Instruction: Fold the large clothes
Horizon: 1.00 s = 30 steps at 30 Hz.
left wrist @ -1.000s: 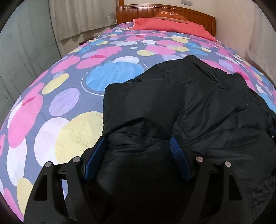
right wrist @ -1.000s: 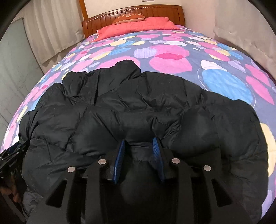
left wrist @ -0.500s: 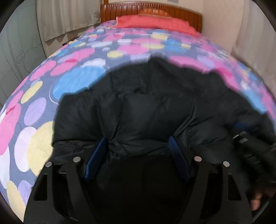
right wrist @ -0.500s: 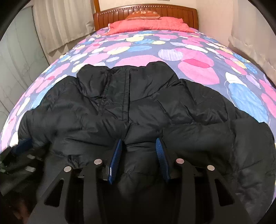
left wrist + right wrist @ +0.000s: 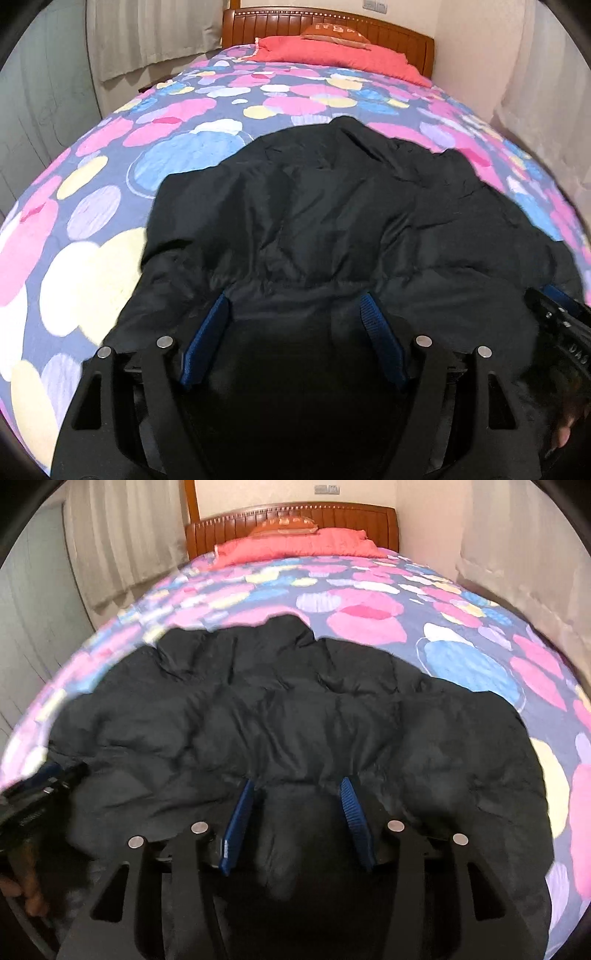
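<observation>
A black puffy jacket [image 5: 332, 221] lies spread on the bed, its collar end pointing toward the headboard. My left gripper [image 5: 293, 299] is at the jacket's near edge, fingers wide apart, with a loose fold of the hem between them and nothing pinched. My right gripper [image 5: 297, 782] is at the same near edge further right. Its jaws are opening, and a bulge of the jacket [image 5: 295, 709] still sits between the blue pads [image 5: 236, 823] without being squeezed. Each gripper shows at the edge of the other's view, held by a hand [image 5: 29, 893].
The bed cover [image 5: 92, 266] has pink, blue and yellow circles and shows bare on both sides of the jacket and beyond it. A red pillow [image 5: 332, 55] lies against the wooden headboard [image 5: 277, 26]. Curtains [image 5: 147, 37] hang on the left, and a wall runs close on the right.
The right gripper's jaws have widened and let the pinched jacket fold loosen. Both views have swung slightly, so the jacket sits more centred. The left jaws stay as wide as before.
</observation>
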Each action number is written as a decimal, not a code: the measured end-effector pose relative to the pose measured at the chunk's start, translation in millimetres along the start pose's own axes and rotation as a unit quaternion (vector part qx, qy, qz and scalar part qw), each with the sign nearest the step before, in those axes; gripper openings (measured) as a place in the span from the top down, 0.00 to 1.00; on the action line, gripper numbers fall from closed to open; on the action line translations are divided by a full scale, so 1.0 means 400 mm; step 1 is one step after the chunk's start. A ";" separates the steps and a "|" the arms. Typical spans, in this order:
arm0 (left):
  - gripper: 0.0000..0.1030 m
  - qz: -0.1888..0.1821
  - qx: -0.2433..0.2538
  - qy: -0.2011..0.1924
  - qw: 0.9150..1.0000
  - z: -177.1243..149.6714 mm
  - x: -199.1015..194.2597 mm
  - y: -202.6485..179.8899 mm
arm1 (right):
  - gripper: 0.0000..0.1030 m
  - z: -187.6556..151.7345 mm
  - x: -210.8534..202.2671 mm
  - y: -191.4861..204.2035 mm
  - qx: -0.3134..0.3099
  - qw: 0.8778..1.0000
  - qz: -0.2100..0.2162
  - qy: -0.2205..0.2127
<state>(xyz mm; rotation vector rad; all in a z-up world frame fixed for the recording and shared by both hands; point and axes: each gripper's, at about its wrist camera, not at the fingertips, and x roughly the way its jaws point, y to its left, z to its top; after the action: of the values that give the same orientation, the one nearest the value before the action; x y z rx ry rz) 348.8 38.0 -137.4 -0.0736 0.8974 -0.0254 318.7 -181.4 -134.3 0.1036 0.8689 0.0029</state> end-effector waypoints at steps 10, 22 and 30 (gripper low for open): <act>0.22 0.003 -0.035 -0.028 0.999 -0.194 -0.253 0.174 | 0.44 -0.197 -0.262 -0.197 0.039 0.998 -0.039 -0.009; 0.20 -0.037 -0.111 0.023 0.993 -0.486 -0.421 0.317 | 0.36 -0.485 -0.426 -0.405 0.130 0.989 -0.058 0.047; 0.16 -0.089 -0.149 0.042 0.984 -0.572 -0.439 0.324 | 0.28 -0.583 -0.459 -0.420 0.153 0.986 -0.036 0.054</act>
<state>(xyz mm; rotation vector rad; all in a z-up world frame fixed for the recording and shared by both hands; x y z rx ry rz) 59.4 164.5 -152.4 -0.4348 0.9725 -0.0611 15.7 -336.0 -159.5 0.3630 0.9776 -0.1954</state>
